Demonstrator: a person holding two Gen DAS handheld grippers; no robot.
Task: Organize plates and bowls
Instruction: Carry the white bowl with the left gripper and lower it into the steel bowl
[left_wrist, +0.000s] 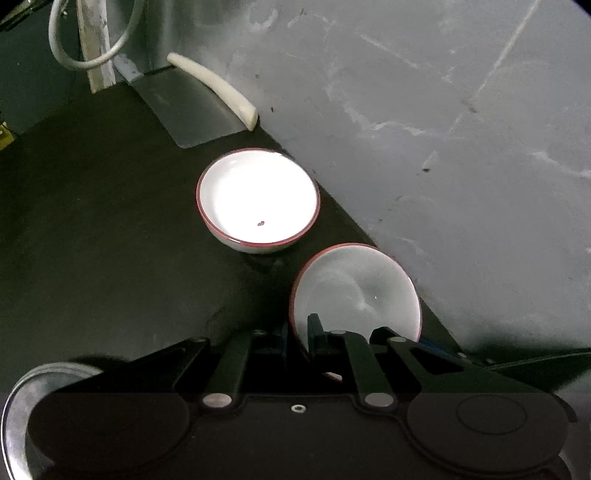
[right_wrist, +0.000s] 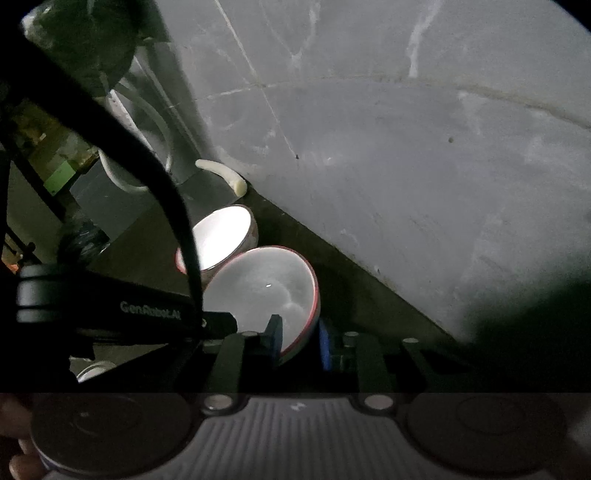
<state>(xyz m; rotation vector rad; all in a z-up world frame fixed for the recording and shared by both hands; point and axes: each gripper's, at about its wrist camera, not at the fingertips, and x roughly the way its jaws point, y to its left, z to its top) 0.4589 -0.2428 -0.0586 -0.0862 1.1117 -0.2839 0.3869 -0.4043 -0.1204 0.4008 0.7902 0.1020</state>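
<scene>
- Two white bowls with red rims on the dark counter, close against the grey marbled wall (left_wrist: 424, 110); far bowl (left_wrist: 258, 199) upright and brightly lit, near bowl (left_wrist: 356, 295) tipped and lifted at its near edge.
- Left gripper (left_wrist: 297, 332) clamped on the near bowl's rim, one finger inside the wall, one outside.
- Right gripper (right_wrist: 301, 332) straddling the same bowl's rim (right_wrist: 258, 291) on its other side, blue pads either side of the wall; jaws look parted rather than pinched, though dim light leaves that uncertain.
- Likely step: carrying the near bowl over to nest in the far one. Best done by levelling it first, centring above the far bowl, lowering straight, then letting go only once seated.
- Worth watching: glazed ceramic, smooth and slippery, thin rim, so a firm pinch well down the wall and no twisting between the two grippers.
- Little room on the right beside the wall, so approach from the left, open side.
- Farther off: steel cleaver (left_wrist: 192, 107) lying flat, pale curved piece (left_wrist: 218, 88) against the wall, looped white cable (left_wrist: 92, 55) at far left. All well clear of the bowls.
- Counter matte and dark; wall stone-like, veined, scuffed.
</scene>
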